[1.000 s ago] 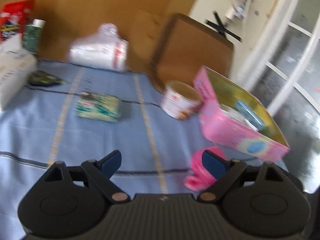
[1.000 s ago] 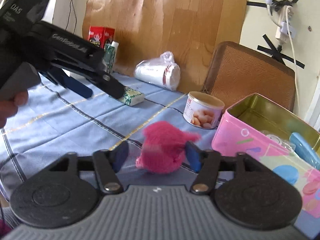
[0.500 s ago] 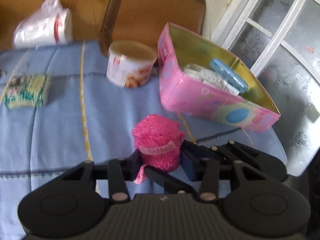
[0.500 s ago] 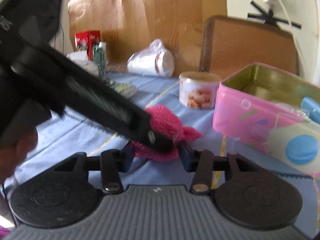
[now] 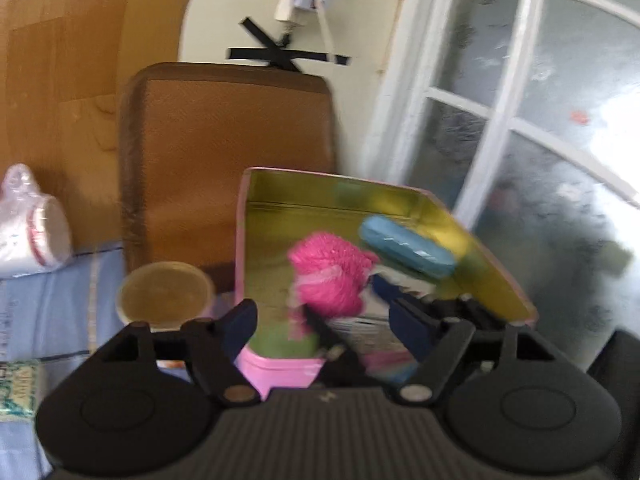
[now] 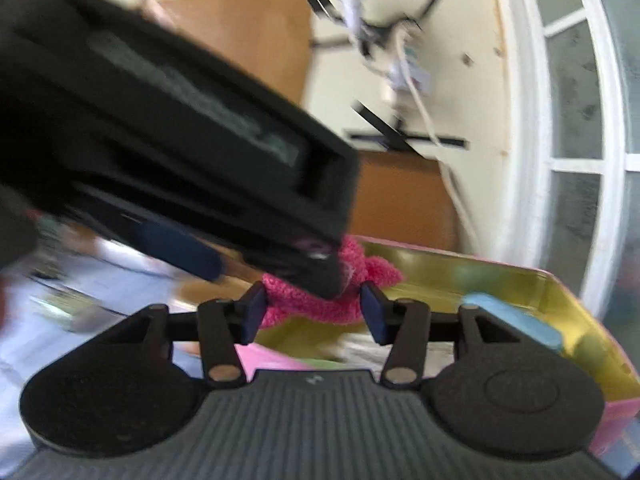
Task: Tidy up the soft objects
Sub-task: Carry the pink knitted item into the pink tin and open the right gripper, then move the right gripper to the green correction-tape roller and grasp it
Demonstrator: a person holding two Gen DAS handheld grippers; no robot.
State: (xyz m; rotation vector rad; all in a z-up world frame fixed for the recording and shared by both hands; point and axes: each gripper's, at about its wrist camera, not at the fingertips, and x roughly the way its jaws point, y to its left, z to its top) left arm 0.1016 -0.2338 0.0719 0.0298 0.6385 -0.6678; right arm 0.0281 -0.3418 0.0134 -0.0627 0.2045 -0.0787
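Note:
A pink knitted soft toy (image 5: 328,280) hangs over the open pink tin box (image 5: 280,372), whose gold inside (image 6: 520,276) shows in the right wrist view. My right gripper (image 6: 312,312) has the toy (image 6: 308,304) between its pads, which still touch it while the jaws are opening. My left gripper (image 5: 320,318) reaches in from above and to the left. Its jaws are opening, with a clear gap on one side of the toy. One left finger (image 6: 180,248) stands clear of the toy; the other tip rests against it. Both views are blurred.
A blue case (image 5: 404,246) and papers lie in the box. A round tin can (image 5: 164,294), a bag of white cups (image 5: 28,232) and a green packet (image 5: 16,384) sit on the blue cloth (image 5: 52,308). A brown chair back (image 5: 228,160) stands behind, a window (image 5: 520,120) at right.
Both grippers have carried the pink toy from the cloth up and to the right, over the open box. The left jaws, closed around it half a second ago, have spread apart.

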